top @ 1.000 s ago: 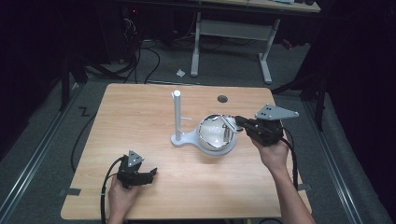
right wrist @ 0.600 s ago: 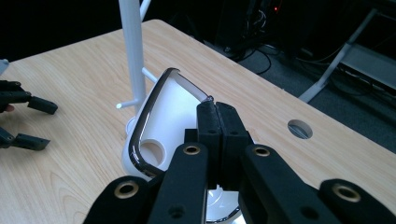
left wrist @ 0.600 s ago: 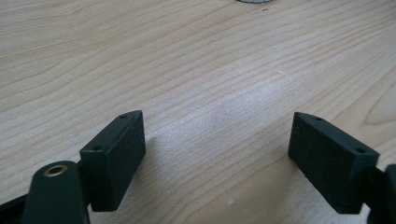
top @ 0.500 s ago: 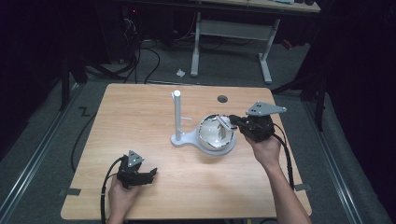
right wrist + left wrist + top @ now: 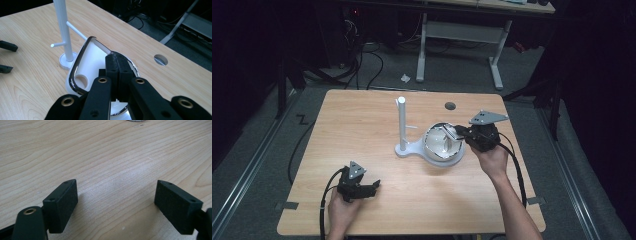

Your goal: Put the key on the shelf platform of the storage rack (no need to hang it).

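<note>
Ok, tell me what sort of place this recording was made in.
Probably a lab or workshop set up for recording, not a home. A bare wooden table stands on grey carpet, loose cables run across the floor behind it, and a second desk's metal frame stands in the dark beyond.

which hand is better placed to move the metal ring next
Right: the right claw is shut on the metal ring by the white stand. The left claw rests open near the table's front edge.

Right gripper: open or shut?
Shut. In the right gripper view, the right gripper has its two black pads pressed together on the chrome rim of the white cup.
</note>
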